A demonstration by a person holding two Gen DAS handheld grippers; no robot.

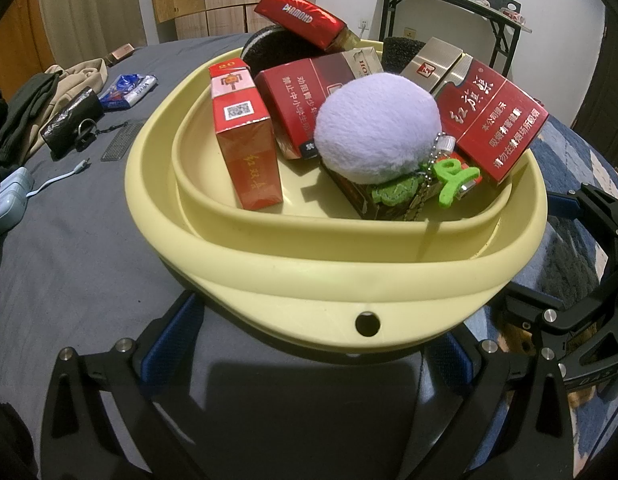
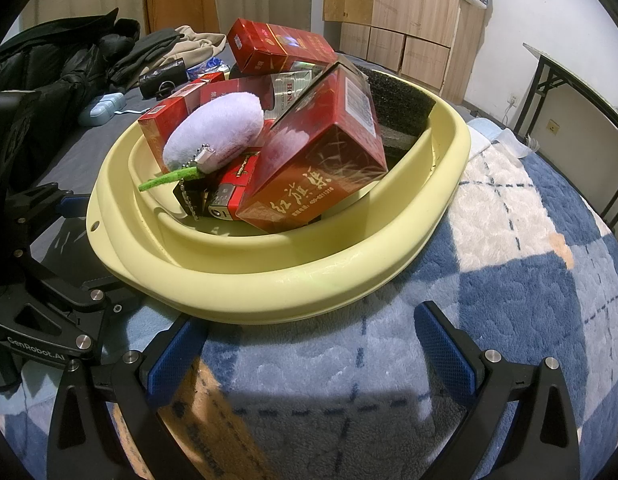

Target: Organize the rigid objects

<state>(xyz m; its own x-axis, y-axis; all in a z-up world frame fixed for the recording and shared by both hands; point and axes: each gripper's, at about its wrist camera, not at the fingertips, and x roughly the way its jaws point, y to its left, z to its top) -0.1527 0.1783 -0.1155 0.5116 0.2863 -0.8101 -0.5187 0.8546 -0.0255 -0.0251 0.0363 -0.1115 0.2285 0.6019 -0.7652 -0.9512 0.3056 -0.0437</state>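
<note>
**Overloaded basin could spill its boxes**

The pale yellow plastic basin (image 1: 337,268) sits on the bed, heaped with red cardboard cigarette boxes (image 1: 245,140) and a lilac plush keychain ball (image 1: 375,128). The tilted box at 12 o'clock (image 1: 301,16) could slide off if bumped. The left hand-held gripper (image 1: 313,344) and right hand-held gripper (image 2: 309,352) both gape empty near the rim.

Smooth plastic basin (image 1: 337,276), fluffy plush ball (image 1: 375,128)

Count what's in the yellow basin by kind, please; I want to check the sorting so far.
Red boxes: 5
Black foam pieces: 2
Purple plush keychain: 1
Lighter: 1
Total visible in the yellow basin: 9; anything buried under the pile cannot be counted.
</note>
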